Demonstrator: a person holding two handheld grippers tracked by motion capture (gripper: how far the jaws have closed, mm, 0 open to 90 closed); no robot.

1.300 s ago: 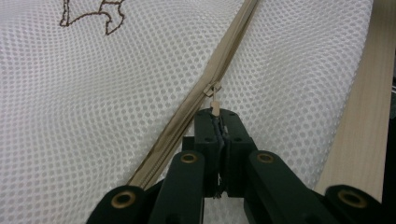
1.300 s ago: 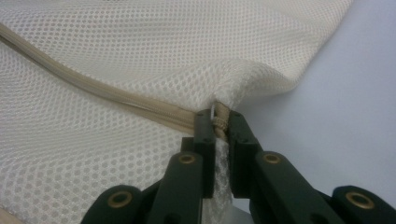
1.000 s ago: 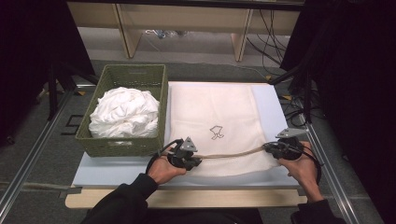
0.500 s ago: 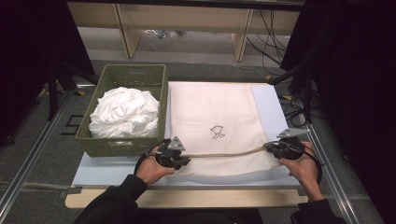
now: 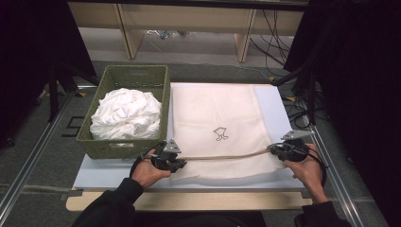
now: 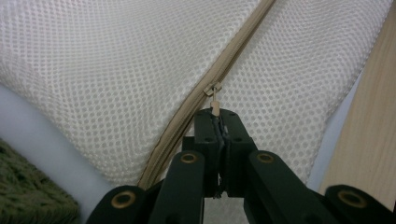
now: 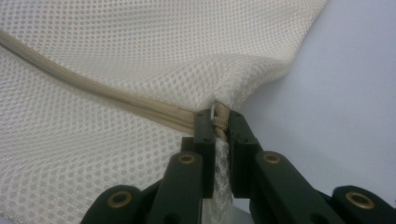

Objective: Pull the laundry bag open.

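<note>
High view: cream mesh laundry bag (image 5: pixel 221 130) lies flat on the pale blue worktop (image 5: pixel 276 101), small dark logo mid-bag. Tan zipper (image 5: pixel 222 156) runs across its near end, pulled taut between the two tools. Left tool (image 5: pixel 176 163) sits at the bag's near left corner, just beside the green woven basket (image 5: pixel 135 75); the basket holds a heap of white cloth (image 5: pixel 125 113). Right tool (image 5: pixel 276 150) sits at the bag's near right edge. Both hands grip the tools from the worktop's near side.

Left gripper view: jaws closed tight on the zipper pull tab (image 6: pixel 215 105), the slider just beyond the jaw tips. Zipper tape runs diagonally away across the mesh. Basket corner at lower left, wooden worktop edge at right.

Right gripper view: jaws clamped on the end of the zipper (image 7: pixel 219 123) with a bit of mesh bunched between them. The bag's fabric puckers up at the grip, zipper running off to the left. Bare blue worktop at right.
</note>
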